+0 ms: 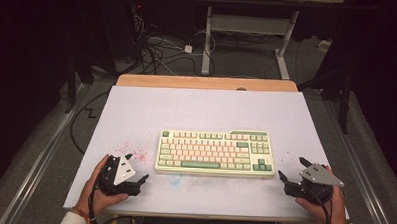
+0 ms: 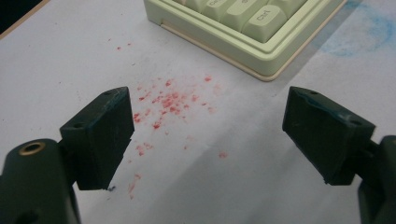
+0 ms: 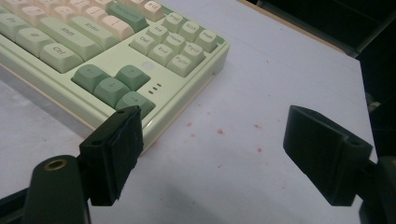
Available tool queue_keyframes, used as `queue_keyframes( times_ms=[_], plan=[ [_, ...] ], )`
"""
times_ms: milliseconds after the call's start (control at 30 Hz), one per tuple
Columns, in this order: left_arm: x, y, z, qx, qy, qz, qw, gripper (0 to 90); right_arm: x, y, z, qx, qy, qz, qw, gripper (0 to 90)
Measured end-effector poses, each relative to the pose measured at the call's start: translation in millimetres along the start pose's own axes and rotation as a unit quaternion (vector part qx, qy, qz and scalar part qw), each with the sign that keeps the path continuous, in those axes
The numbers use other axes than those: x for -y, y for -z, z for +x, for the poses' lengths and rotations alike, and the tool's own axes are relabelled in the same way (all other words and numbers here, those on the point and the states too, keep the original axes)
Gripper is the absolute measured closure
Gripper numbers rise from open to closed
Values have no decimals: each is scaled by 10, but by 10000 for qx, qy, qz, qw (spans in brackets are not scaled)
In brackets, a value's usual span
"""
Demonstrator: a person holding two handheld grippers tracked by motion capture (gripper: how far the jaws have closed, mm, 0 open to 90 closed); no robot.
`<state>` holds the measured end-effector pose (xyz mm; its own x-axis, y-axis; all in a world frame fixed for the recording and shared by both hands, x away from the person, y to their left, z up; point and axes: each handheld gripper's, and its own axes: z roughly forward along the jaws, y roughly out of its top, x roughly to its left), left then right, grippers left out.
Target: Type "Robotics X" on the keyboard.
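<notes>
A pale green and cream keyboard (image 1: 215,151) lies in the middle of the white table top (image 1: 206,112). My left gripper (image 1: 137,168) rests near the front left, open, with its jaws wide apart and nothing between them. In the left gripper view the left gripper (image 2: 208,135) points at the keyboard's near left corner (image 2: 261,42). My right gripper (image 1: 292,169) sits at the front right, open and empty. The right gripper view has the right gripper (image 3: 212,156) beside the keyboard's right end (image 3: 140,70), its left jaw close to the arrow keys.
Red specks (image 2: 168,102) stain the table left of the keyboard, and a faint blue smear (image 2: 364,32) lies in front of it. A wooden strip (image 1: 207,83) runs along the far edge. Cables (image 1: 158,50) and desk legs stand on the floor beyond.
</notes>
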<state>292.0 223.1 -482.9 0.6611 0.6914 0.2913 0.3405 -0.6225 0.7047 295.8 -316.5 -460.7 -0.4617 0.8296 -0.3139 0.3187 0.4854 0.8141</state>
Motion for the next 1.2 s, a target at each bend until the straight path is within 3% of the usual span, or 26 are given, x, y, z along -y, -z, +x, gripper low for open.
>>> queue_keyframes(
  times_ms=[333, 633, 1200],
  plan=[
    [-4, -10, 1, 73, 2, -31, 10000, 155, -31, 0, 79, 1, 18, 163, 9999, 199],
    [-21, -12, -5, 65, 12, -32, 10000, 155, -44, 46, 68, 28, 45, -9, 10000, 199],
    [-28, -47, -4, 81, -21, 55, 9999, 155, -37, 24, 70, -10, 90, 48, 9999, 199]
  ],
)
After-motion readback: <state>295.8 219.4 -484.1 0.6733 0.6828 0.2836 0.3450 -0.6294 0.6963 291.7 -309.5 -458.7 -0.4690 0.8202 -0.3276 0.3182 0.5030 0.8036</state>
